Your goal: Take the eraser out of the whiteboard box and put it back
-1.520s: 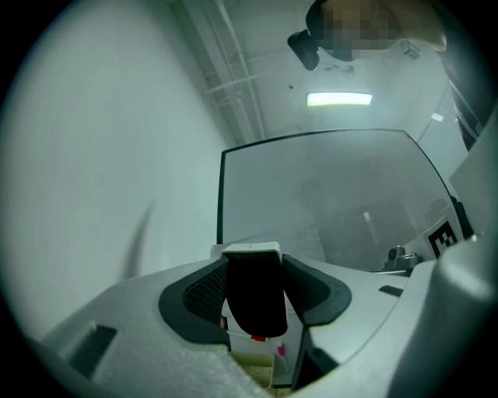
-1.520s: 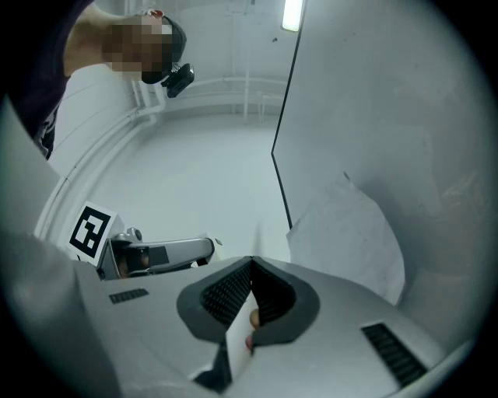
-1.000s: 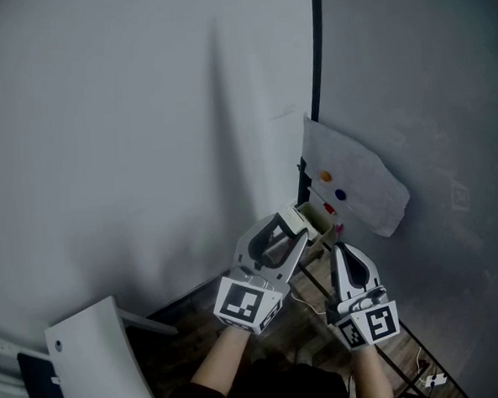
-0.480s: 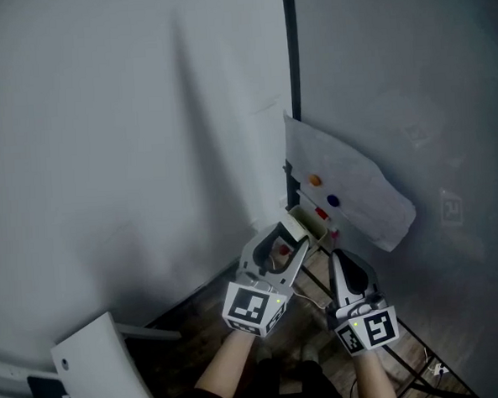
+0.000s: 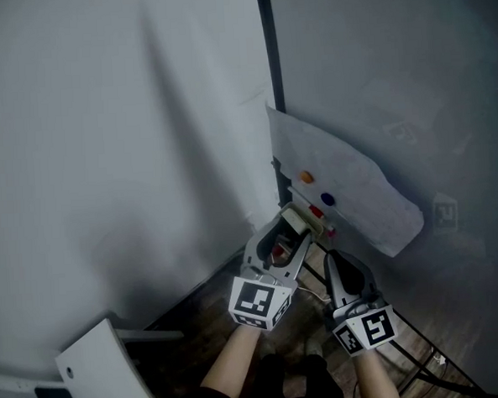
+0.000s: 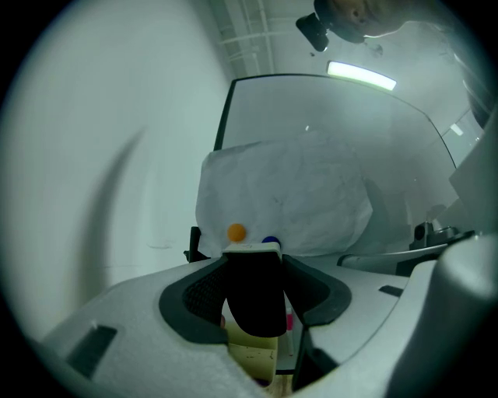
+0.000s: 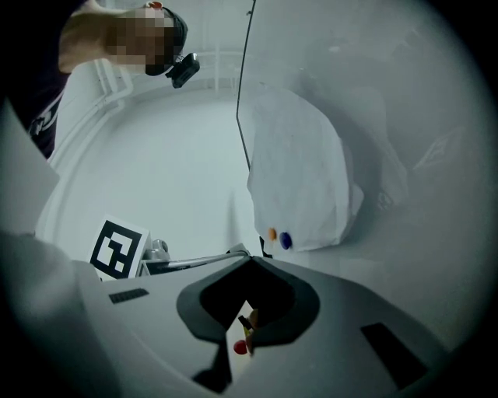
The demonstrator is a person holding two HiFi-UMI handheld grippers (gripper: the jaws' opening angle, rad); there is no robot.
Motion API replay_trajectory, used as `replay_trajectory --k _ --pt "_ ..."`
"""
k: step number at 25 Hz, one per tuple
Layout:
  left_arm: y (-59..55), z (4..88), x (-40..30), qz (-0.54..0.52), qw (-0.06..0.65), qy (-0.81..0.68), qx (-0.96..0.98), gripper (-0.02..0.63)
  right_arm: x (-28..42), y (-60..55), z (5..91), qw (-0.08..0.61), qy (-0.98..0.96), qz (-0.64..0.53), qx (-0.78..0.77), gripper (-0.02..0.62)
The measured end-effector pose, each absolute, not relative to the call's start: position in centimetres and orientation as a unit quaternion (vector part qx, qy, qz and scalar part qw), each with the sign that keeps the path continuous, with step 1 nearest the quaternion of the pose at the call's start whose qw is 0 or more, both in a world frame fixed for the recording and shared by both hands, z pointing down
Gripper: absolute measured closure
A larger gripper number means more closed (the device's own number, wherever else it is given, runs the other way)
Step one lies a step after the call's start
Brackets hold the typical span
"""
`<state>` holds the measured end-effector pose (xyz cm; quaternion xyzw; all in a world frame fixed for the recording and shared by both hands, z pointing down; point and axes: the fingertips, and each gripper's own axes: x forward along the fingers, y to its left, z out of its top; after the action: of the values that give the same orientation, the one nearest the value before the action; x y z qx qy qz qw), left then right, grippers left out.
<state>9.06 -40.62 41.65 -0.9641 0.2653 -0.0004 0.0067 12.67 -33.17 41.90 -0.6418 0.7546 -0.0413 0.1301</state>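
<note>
In the head view my left gripper (image 5: 291, 230) is shut on the eraser (image 5: 293, 220), a block with a pale top and black felt. The left gripper view shows the eraser (image 6: 253, 295) upright between the pads. It hangs just above the yellowish whiteboard box (image 6: 250, 356), which sits at the whiteboard's (image 5: 393, 76) lower left corner. A pink marker stands in the box beside it. My right gripper (image 5: 330, 258) is to the right of the left one, pointing at the board. In its own view the right gripper (image 7: 247, 268) has its tips together and holds nothing.
A crumpled paper sheet (image 5: 349, 188) is pinned to the board by orange (image 5: 306, 177), blue (image 5: 327, 199) and red (image 5: 315, 211) magnets. A grey wall (image 5: 103, 144) fills the left. A white chair (image 5: 100, 371) stands at lower left. The board's stand legs (image 5: 427, 355) run along the wooden floor.
Both grippers have sunk toward the board's lower corner. The left one still grips the eraser and now sits closer over the box.
</note>
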Motion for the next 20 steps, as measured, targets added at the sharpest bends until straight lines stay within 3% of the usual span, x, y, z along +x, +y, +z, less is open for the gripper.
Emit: replay_trajectory --k 20 --pt "-43.4 48.2 11.9 -0.049 -0.013 0.268 -0.962 0.402 13.1 -32.4 44.2 0.117 0.742 -0.067 -0.657 0.592"
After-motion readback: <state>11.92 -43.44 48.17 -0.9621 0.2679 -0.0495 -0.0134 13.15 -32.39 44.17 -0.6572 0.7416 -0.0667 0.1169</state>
